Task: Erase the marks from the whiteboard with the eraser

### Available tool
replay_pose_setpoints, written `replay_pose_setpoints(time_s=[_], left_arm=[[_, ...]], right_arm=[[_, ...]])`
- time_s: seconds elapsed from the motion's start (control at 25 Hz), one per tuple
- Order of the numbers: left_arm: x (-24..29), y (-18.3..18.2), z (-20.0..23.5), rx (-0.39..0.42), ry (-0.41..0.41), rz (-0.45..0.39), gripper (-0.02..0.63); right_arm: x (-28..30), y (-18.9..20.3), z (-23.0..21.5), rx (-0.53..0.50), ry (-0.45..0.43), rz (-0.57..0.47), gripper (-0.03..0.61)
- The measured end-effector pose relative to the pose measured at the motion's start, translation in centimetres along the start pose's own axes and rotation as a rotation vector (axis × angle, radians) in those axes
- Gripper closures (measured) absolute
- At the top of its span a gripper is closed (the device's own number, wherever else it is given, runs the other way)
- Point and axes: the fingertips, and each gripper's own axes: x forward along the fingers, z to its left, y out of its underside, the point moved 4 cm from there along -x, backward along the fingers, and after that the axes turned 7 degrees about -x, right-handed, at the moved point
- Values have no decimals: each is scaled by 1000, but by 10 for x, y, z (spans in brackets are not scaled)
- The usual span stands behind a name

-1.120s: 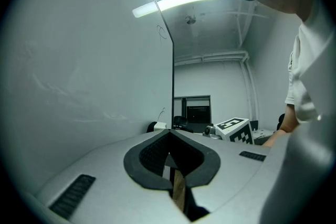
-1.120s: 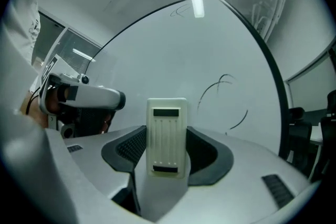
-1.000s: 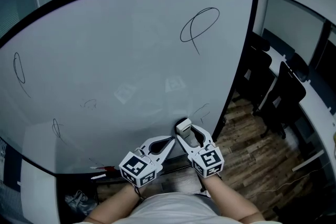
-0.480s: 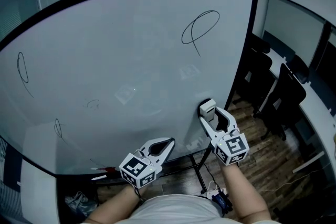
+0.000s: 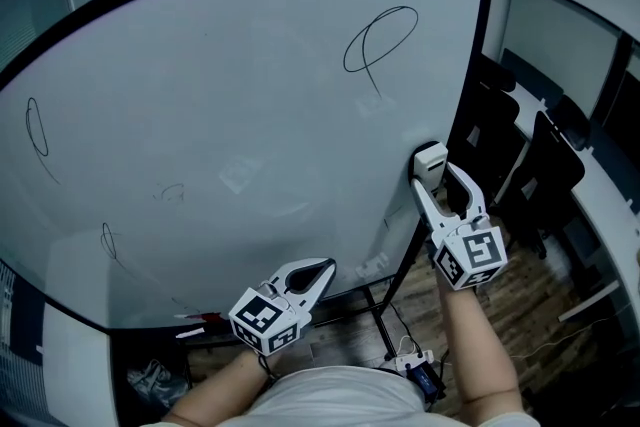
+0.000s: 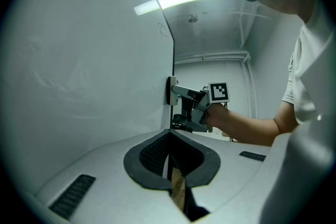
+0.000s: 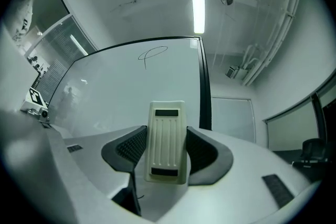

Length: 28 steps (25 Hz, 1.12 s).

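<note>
A big whiteboard (image 5: 230, 115) fills the head view. It bears a looped mark (image 5: 378, 40) at upper right, an oval mark (image 5: 36, 130) at far left, and small faint marks (image 5: 108, 241) lower left. My right gripper (image 5: 432, 177) is shut on a cream eraser (image 5: 430, 161) near the board's right edge, below the looped mark. In the right gripper view the eraser (image 7: 167, 140) stands between the jaws with the looped mark (image 7: 152, 54) ahead. My left gripper (image 5: 312, 275) hangs low by the board's bottom edge, shut and empty, as the left gripper view (image 6: 170, 162) shows.
Dark office chairs (image 5: 535, 177) stand to the right of the board on a wooden floor. The board's stand (image 5: 385, 300) and a red marker (image 5: 205, 320) lie at its lower edge. A cable and small device (image 5: 415, 365) sit on the floor near my body.
My right gripper has carried the eraser up and to the right, from the board's bottom edge to its right side. The left gripper has stayed put.
</note>
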Motion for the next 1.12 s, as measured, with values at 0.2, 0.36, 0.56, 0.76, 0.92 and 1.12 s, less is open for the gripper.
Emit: replay_pose_setpoints(time_s=[0.2,0.36,0.56,0.76,0.92,1.12], left_arm=[[-5,-1,1,6,-10,-16,607],[-4,4,5,0,-21,5,607],[-4,16,9,-22,-29,50,607],[-5,30,12,-29,-47,78,607],[-8,34,10,-28,-59,86,607],[-12,33,9,-28,-69,79,607]], right_arm=[[-8,32,16,80,-3,22,334],[-18,73,37,122,-20,91,334],[-32,136,74,177,-72,208,334],[-42,186,99,260,-104,302,334],[-49,208,112,292,-122,353,334],[-45,198,110,317,-121,347,333]])
